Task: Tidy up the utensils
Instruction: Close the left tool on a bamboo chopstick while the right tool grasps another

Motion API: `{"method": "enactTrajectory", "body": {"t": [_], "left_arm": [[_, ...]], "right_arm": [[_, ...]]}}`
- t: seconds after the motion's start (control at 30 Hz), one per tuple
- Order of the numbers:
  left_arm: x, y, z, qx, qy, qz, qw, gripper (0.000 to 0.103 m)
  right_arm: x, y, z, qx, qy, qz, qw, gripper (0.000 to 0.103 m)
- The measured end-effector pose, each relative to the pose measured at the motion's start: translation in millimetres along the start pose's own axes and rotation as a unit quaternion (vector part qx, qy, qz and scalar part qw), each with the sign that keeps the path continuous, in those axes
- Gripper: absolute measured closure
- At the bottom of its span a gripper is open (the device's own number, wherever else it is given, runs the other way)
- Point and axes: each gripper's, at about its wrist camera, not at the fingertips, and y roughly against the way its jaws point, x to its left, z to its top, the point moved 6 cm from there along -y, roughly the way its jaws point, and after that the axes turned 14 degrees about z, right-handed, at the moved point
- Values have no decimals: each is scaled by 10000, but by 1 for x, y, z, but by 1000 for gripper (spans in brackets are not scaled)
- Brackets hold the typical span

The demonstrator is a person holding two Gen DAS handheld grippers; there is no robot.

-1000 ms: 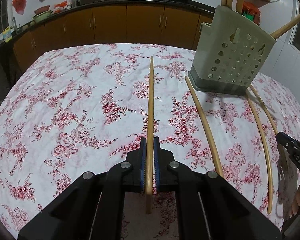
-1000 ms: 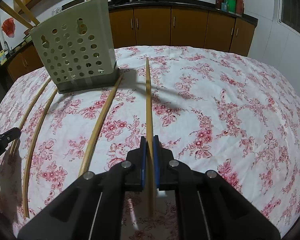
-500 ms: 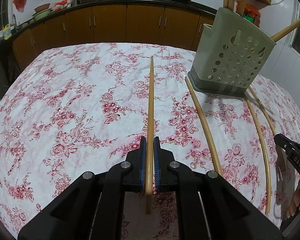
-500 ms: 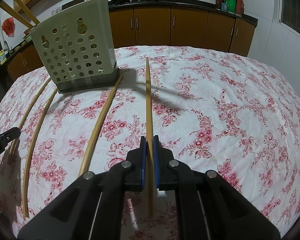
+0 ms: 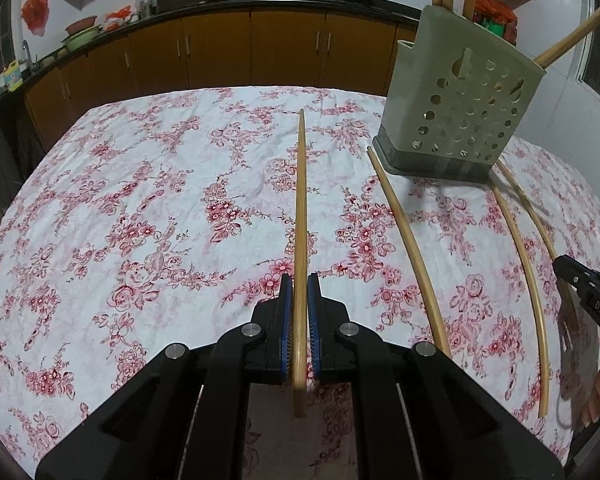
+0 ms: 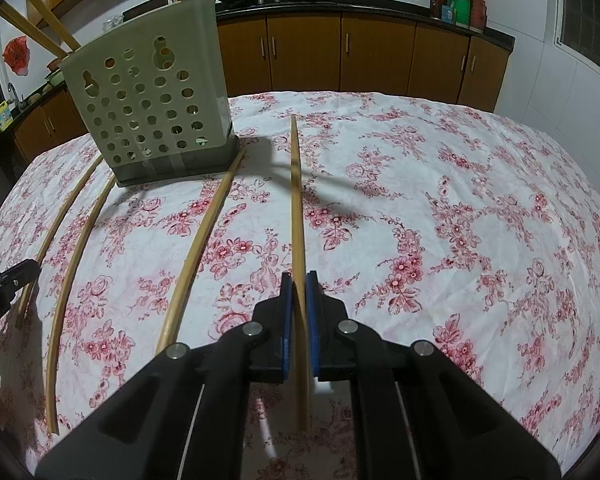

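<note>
Little has shifted since a second ago: left gripper (image 5: pixel 299 300) and right gripper (image 6: pixel 299 300) each pinch a chopstick (image 5: pixel 300 216) above the tablecloth (image 5: pixel 140 220), and either long tip could snag the holder (image 6: pixel 152 108) rim.

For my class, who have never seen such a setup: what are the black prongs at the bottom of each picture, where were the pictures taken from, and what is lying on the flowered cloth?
There is no robot here. A person holds a two-finger gripper in each hand, and a fisheye camera on each looks forward along its fingers. One picture comes from the left gripper, the other from the right gripper. Each is shut on a wooden chopstick: the left chopstick and the right chopstick. On the floral tablecloth stands a perforated green utensil holder with chopsticks already in it. Three loose chopsticks lie beside it.
</note>
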Motion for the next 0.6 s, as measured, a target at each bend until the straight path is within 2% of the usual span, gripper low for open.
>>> {"method": "enactTrajectory", "body": {"t": [0.6], "left_arm": [[4,1,-1,-3,-16,50,10000,94]], "right_arm": [[0,2,-2,-9,-20,19,10000,94]]}}
